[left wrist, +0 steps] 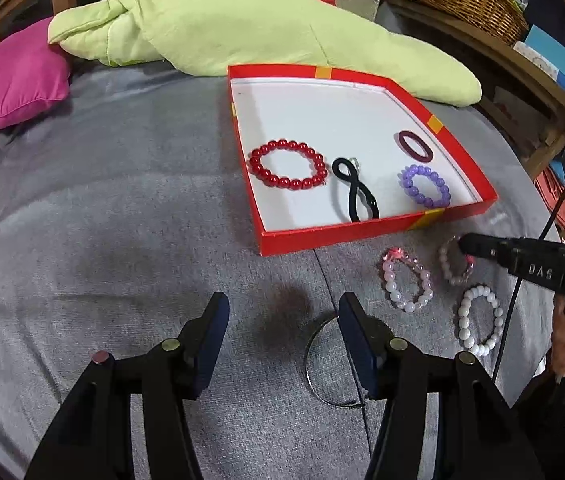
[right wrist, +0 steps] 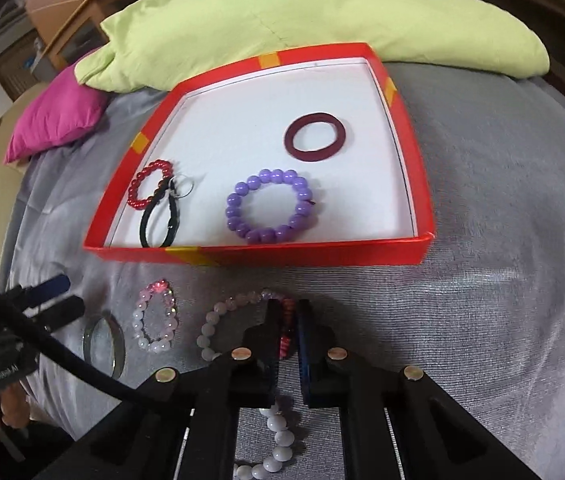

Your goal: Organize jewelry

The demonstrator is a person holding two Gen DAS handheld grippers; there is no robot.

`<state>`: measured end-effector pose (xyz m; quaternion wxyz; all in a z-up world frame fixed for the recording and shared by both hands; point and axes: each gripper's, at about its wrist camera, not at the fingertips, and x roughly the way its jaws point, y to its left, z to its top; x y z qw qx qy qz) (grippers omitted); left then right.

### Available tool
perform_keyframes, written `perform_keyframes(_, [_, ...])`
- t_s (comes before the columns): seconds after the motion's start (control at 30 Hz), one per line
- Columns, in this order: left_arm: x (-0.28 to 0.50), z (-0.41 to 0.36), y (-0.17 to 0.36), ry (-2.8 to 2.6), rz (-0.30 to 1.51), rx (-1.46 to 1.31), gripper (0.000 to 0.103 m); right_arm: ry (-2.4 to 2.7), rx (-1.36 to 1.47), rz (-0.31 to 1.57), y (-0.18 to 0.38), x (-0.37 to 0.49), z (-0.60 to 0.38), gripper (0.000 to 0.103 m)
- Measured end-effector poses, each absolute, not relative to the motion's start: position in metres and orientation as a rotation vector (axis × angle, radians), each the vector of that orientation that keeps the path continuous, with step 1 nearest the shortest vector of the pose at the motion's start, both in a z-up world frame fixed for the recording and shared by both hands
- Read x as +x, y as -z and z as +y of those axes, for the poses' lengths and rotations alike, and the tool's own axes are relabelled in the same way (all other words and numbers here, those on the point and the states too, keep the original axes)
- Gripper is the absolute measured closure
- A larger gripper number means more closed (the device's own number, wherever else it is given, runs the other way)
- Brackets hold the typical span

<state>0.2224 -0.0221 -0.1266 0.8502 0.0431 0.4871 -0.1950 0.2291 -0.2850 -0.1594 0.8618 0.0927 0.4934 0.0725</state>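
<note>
Red shallow box (left wrist: 458, 168), white inside with orange-yellow tape patches on its walls, sits on a grey bedspread (left wrist: 122, 200) toward its far side. Inside the box: red bead bracelet (left wrist: 288, 164) near the left wall; black hair tie (left wrist: 356, 196) twisted into a figure-eight beside it, reaching the near wall; purple bead bracelet (right wrist: 268, 206) near the near wall; dark maroon ring band (right wrist: 316, 137) near the right wall. On the bedspread just in front of the box's near wall: pink-and-white bead bracelet (left wrist: 406, 280), pale pink bead bracelet (right wrist: 218, 324), white bead bracelet (left wrist: 478, 320), and a thin metal bangle (left wrist: 322, 364). Legible writing: "DAS" on the right gripper's body in the left wrist view; the label on the left gripper's body is too blurred to read. Right gripper (right wrist: 290, 320): jaws pressed together, pinching the pale pink bead bracelet at its reddish section. Left gripper (left wrist: 284, 320): jaws spread, holding nothing, above the bedspread, with the bangle beside its right finger.
</note>
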Motion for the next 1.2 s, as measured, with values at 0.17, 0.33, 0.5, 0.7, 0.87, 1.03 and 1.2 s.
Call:
perform_keyframes(0.17, [0.215, -0.022, 0.127, 0.442, 1.035, 0.118, 0.035, -0.145, 0.170, 1.037, 0.161, 0.230, -0.280, 0.094])
perform_keyframes(0.33, [0.200, -0.023, 0.131, 0.514, 1.047, 0.159, 0.033, -0.150, 0.196, 1.046, 0.161, 0.232, -0.283, 0.094])
perform_keyframes(0.5, [0.191, -0.026, 0.136, 0.548, 1.072, 0.172, 0.032, -0.148, 0.194, 1.051, 0.163, 0.234, -0.282, 0.094])
perform_keyframes(0.7, [0.184, -0.031, 0.130, 0.580, 1.055, 0.145, 0.032, -0.152, 0.220, 1.059, 0.164, 0.235, -0.285, 0.093])
perform_keyframes(0.87, [0.179, -0.047, 0.135, 0.584, 1.069, 0.193, 0.032, -0.157, 0.231, 1.062, 0.165, 0.235, -0.286, 0.093])
perform_keyframes(1.03, [0.180, -0.060, 0.143, 0.564, 1.084, 0.215, 0.032, -0.152, 0.222, 1.064, 0.164, 0.236, -0.285, 0.093])
perform_keyframes(1.2, [0.180, -0.072, 0.149, 0.556, 1.074, 0.250, 0.032, -0.155, 0.184, 1.054, 0.164, 0.235, -0.281, 0.092])
